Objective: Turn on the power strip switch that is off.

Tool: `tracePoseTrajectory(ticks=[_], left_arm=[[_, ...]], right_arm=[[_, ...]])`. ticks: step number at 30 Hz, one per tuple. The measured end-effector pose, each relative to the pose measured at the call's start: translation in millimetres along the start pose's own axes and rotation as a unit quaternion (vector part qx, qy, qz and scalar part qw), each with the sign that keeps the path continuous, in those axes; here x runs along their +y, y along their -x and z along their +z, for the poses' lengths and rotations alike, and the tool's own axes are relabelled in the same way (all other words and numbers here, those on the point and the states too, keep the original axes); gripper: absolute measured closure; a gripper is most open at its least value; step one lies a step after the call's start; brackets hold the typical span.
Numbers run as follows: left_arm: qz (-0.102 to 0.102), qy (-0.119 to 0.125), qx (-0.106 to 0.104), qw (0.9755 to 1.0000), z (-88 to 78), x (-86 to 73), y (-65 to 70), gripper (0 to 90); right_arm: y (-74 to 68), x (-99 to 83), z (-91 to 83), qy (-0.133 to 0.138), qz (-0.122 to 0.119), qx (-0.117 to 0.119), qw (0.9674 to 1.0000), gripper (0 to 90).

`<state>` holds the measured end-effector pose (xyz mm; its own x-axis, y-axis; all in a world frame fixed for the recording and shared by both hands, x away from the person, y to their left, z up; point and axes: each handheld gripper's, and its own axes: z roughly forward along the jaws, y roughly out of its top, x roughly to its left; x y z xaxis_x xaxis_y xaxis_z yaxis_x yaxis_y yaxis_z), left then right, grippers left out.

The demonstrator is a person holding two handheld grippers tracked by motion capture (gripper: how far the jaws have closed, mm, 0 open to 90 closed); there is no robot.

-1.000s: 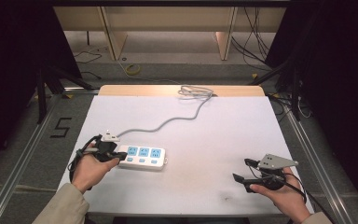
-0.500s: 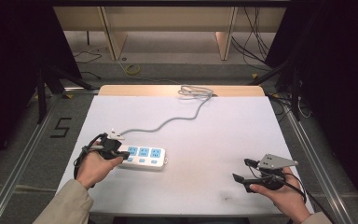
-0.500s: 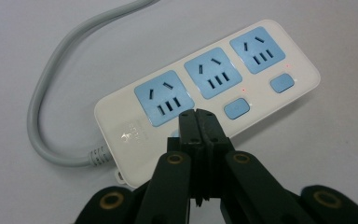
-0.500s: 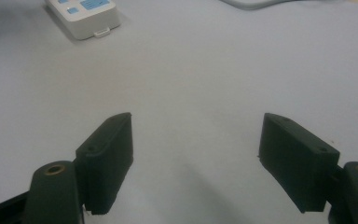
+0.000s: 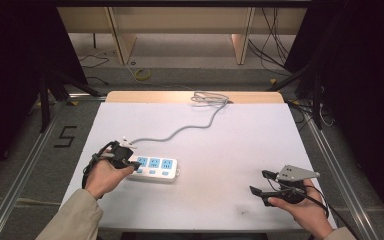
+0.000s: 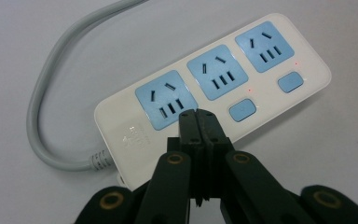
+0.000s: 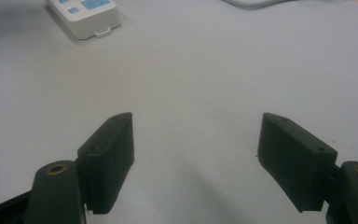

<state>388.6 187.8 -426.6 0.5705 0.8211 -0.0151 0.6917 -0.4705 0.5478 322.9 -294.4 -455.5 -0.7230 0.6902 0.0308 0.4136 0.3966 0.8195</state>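
Note:
A white power strip (image 5: 156,169) with three blue sockets lies on the white table at the front left. In the left gripper view the power strip (image 6: 223,88) shows two blue buttons and small red lights. My left gripper (image 5: 128,161) is shut and empty. In its own view the left gripper (image 6: 197,115) has its tips over the strip's top, just below the socket nearest the cable end. My right gripper (image 5: 258,182) is held at the front right, open and empty. In its own view the right gripper (image 7: 196,140) hovers above bare table.
The strip's grey cable (image 5: 180,131) snakes back to a coil (image 5: 210,97) at the table's far wooden edge (image 5: 145,96). The same cable (image 6: 42,98) bends around the strip's left end. A corner of the strip (image 7: 91,18) lies far ahead of the right gripper.
My left gripper has edged slightly right onto the strip's cable end. The right gripper and the strip have not moved.

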Motion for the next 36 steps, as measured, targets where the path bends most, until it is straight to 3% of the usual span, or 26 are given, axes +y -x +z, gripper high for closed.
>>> tracePoseTrajectory(ticks=[18,36], left_arm=[[0.017,-0.033,0.006,0.9993,10.7,5.6,1.6,89.8],[0.022,-0.047,0.008,0.9986,17.3,9.7,4.3,89.8]], right_arm=[[-0.1,-0.1,0.3,0.000,0.001,0.002,1.0000,27.6],[-0.2,-0.3,0.7,0.000,0.001,0.003,1.0000,27.6]])
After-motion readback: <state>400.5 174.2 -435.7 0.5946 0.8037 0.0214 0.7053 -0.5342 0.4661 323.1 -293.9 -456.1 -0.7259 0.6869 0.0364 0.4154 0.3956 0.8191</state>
